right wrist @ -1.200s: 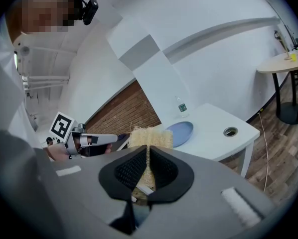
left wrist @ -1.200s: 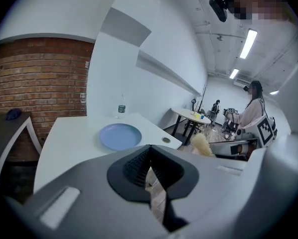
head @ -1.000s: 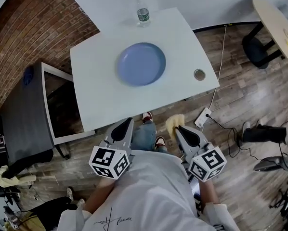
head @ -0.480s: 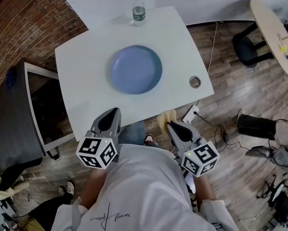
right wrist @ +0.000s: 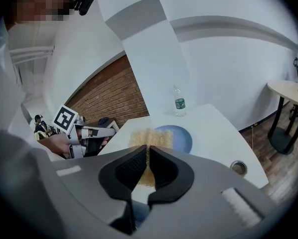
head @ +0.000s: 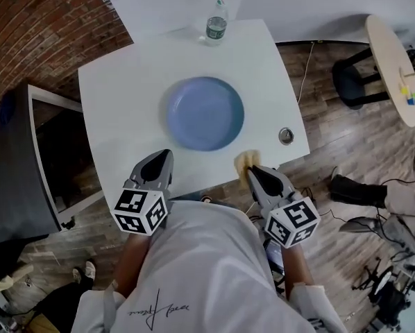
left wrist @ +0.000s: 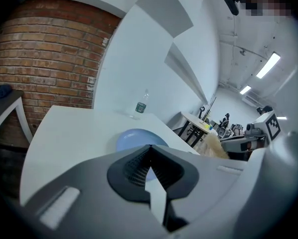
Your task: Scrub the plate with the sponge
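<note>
We have the sponge (head: 243, 161) pinched in our right gripper (head: 252, 171), which hovers at the near edge of the white surface (head: 124, 96), just short of the blue plate (head: 205, 113). Our left gripper (head: 164, 155) is closed with nothing in it, also over the near edge. The plate sits mid-surface, a bottle (head: 216, 21) behind it.

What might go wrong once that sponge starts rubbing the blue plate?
The plate lies loose on the white table. The left gripper is shut and empty, not steadying it, so scrubbing may slide it toward the bottle. The right gripper pinches only part of the sponge, which might fold or slip.
</note>
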Demonstrator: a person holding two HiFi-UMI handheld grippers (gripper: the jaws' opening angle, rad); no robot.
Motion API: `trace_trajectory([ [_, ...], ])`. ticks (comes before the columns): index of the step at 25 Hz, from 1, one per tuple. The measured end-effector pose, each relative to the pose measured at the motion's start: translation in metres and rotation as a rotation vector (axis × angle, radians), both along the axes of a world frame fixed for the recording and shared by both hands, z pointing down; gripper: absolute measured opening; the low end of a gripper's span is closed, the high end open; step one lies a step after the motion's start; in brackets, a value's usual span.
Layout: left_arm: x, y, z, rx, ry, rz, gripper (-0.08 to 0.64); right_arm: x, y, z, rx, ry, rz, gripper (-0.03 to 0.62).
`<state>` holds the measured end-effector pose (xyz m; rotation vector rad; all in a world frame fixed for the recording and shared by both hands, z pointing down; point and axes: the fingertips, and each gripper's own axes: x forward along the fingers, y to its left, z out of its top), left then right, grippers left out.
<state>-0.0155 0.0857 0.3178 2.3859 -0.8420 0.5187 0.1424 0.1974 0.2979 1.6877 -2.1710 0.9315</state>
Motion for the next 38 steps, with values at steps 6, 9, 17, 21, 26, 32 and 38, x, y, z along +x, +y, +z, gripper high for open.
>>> trace_trajectory([
  [6,-0.001,-0.031,0.016,-0.023,0.017,-0.005,0.011,0.012,-0.044,-0.003,0.017,0.067,0.016,0.025],
  [9,-0.005,-0.043,0.025,-0.035,0.021,0.005,0.012,0.014,-0.060,0.000,0.005,0.097,0.015,0.025],
  [17,-0.008,-0.055,0.051,-0.096,0.002,-0.010,0.008,0.018,-0.080,0.023,-0.069,0.144,-0.021,0.025],
  [21,0.002,-0.064,0.067,-0.125,0.009,-0.038,0.020,0.023,-0.092,0.044,-0.119,0.180,-0.051,0.025],
  [26,0.005,-0.071,0.087,-0.184,-0.009,-0.084,0.097,0.035,-0.113,0.070,-0.170,0.225,-0.089,0.025],
  [32,0.007,-0.082,0.112,-0.231,-0.074,-0.107,0.141,0.048,-0.143,0.102,-0.238,0.247,-0.081,0.025],
  [38,0.013,-0.097,0.135,-0.289,-0.090,-0.126,0.158,0.060,-0.164,0.136,-0.339,0.272,-0.045,0.023],
])
